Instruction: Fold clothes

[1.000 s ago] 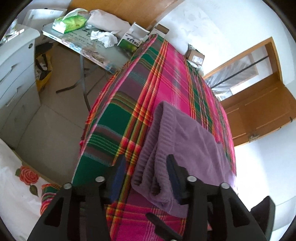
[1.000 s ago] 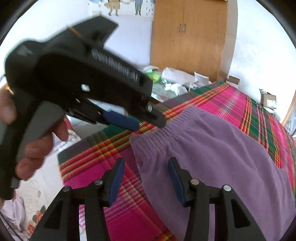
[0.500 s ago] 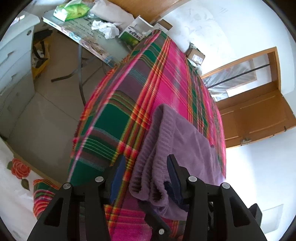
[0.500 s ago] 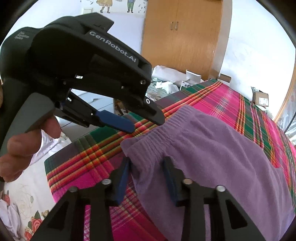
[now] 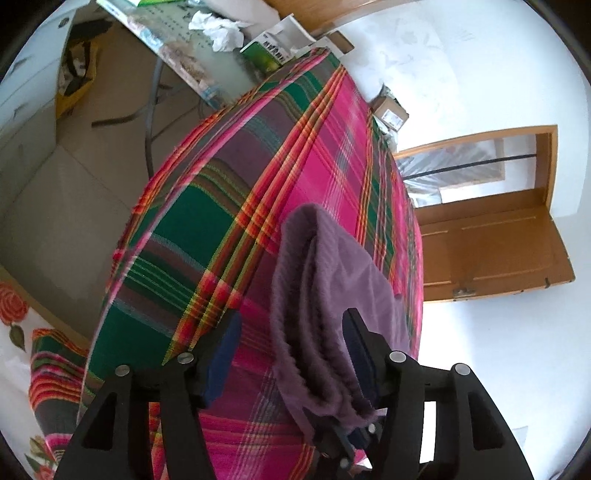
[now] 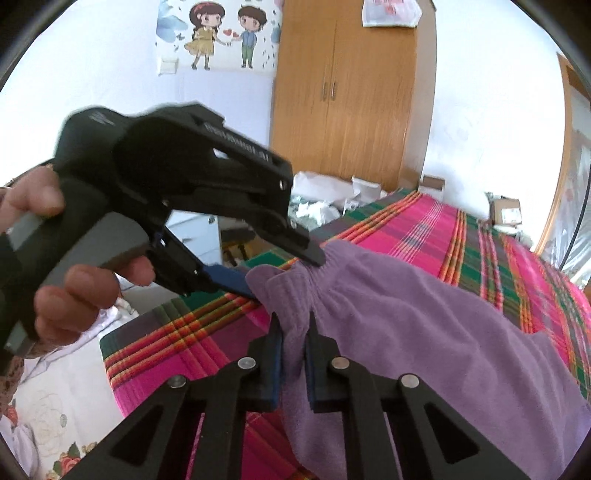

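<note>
Purple fleece trousers with a gathered waistband (image 6: 424, 332) lying across pink-green plaid bedcover (image 6: 424, 221), centre to lower right of frame. Right gripper (image 6: 293, 332) clamped on waistband corner. Left gripper (image 5: 291, 336) spread wide, straddling bunched waistband, not pinching. Step, judging: securing waistband for a fold. Next needs left closing on cloth, then both lifting evenly. Right view alone shows hand (image 6: 74, 280) on left tool; left view alone shows layered edge of the cloth.

Wooden wardrobe (image 6: 351, 92), cartoon wall sticker (image 6: 221, 35), cardboard box (image 5: 389, 110), open door (image 5: 491, 251).
</note>
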Motion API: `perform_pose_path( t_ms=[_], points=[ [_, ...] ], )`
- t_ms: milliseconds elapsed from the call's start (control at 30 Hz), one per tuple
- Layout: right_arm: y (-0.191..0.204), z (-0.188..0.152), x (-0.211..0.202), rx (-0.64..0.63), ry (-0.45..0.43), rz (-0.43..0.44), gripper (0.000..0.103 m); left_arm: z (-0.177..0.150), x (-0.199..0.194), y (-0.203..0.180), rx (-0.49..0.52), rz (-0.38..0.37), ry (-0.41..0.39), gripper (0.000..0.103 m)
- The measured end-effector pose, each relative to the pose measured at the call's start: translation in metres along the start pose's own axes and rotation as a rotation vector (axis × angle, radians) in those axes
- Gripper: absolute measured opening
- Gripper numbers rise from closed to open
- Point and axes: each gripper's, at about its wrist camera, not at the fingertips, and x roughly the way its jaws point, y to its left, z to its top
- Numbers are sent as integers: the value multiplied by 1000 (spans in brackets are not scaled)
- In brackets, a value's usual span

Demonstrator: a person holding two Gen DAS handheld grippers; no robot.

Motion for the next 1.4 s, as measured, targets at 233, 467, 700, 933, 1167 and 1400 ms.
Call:
perform_pose_path(
  t_ms=[233,467,700,933,1167,1400],
  points=[
    [3,-1,-11,6,-14,18,10,11,18,-9,-10,-25,22,57],
    [1,-1,-8,8,-6,30,10,23,35,-21,15,-39,42,50],
    [3,3,-2,25,17,41,9,32,43,-17,18,-37,30,17],
    [7,9,5,18,16,38,9,37,34,-11,20,-66,-15,14],
    [12,8,10,33,45,46,9,36,28,-16,58,-33,-39,13],
    [4,7,12,48,47,61,8,31,26,-25,74,-31,-44,12]
  ],
)
